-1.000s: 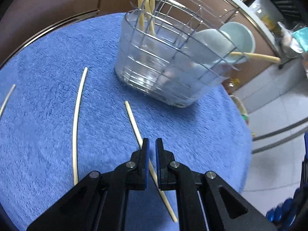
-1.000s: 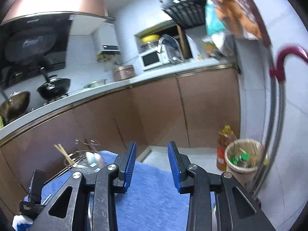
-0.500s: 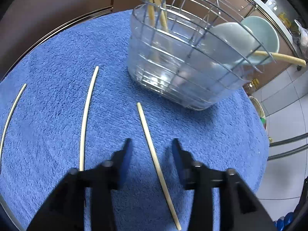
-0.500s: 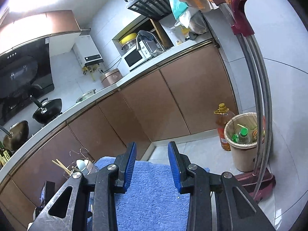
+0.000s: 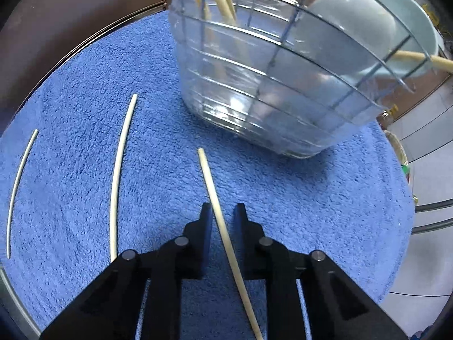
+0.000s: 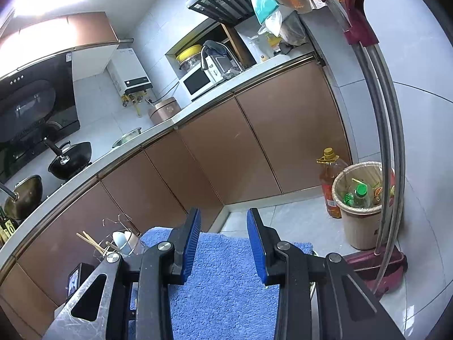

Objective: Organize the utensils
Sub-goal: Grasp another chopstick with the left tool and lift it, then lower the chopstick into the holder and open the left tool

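Left gripper (image 5: 222,212) straddled chopstick (image 5: 218,212), jaws parted, unclenched; right gripper (image 6: 223,226) idle, parted; next: clench, lift toward basket (image 5: 254,90).

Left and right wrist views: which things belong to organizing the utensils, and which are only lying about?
Belong: three loose chopsticks on the blue towel; wire utensil basket; left gripper, open around one chopstick.

Lying about: trash bin, oil bottle, wok.

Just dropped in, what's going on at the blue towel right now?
The left gripper is open, straddling a pale wooden chopstick lying on the blue towel, not yet closed on it. Two more loose chopsticks lie to its left. The wire utensil basket already holds chopsticks and pale spoons. The right gripper is open and holds nothing.
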`<state>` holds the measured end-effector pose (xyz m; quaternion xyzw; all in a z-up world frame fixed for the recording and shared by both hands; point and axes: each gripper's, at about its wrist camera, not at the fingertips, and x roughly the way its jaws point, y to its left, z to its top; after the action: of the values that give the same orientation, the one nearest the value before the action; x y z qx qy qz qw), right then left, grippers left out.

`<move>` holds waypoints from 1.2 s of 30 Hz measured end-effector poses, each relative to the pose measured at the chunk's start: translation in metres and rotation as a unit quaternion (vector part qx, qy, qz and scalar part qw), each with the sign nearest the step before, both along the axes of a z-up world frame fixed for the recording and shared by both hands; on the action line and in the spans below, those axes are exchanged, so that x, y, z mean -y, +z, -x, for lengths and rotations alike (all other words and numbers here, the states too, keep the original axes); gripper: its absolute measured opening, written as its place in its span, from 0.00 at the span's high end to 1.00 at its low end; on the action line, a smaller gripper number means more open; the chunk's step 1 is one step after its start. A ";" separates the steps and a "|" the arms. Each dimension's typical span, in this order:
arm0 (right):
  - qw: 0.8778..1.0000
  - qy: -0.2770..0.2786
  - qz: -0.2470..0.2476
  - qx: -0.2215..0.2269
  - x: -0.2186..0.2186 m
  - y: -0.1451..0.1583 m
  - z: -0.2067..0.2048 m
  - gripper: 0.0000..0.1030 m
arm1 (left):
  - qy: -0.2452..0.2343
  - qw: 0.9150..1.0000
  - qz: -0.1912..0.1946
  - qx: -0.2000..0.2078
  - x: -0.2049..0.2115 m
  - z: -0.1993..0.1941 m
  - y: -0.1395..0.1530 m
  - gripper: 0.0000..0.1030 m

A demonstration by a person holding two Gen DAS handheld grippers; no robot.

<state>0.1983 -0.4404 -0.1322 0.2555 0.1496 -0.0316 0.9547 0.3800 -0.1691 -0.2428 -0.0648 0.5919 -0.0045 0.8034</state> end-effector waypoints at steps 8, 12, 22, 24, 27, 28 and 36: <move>1.000 -0.001 -0.002 -0.001 0.000 -0.001 0.001 0.69 | -0.009 0.999 -0.022 0.021 0.036 -0.004 -0.007 0.88; 1.000 -0.002 -0.003 -0.002 0.000 -0.002 0.002 0.69 | 0.002 1.000 -0.010 0.026 0.032 0.001 -0.007 0.95; 1.000 -0.001 0.000 -0.005 -0.005 -0.003 0.005 0.69 | -0.018 0.998 0.037 0.052 0.010 0.031 0.012 0.96; 1.000 0.001 0.003 -0.007 -0.008 -0.003 0.005 0.69 | -0.027 0.996 0.041 0.079 0.006 0.040 0.029 0.96; 1.000 0.002 0.010 -0.010 -0.013 -0.002 0.004 0.69 | -0.040 0.988 0.051 0.140 -0.002 0.060 0.069 0.96; 1.000 0.004 0.013 -0.012 -0.015 -0.003 0.004 0.69 | -0.044 0.984 0.053 0.162 -0.005 0.066 0.081 0.96; 0.999 0.011 0.039 -0.034 -0.032 -0.008 -0.009 0.69 | -0.032 0.922 0.052 0.383 0.005 0.069 0.202 0.96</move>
<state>0.2071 -0.4086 -0.1398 0.2156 0.1835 -0.0359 0.9584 0.3110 -0.1738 -0.0413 -0.0808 0.2400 -0.0851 0.9637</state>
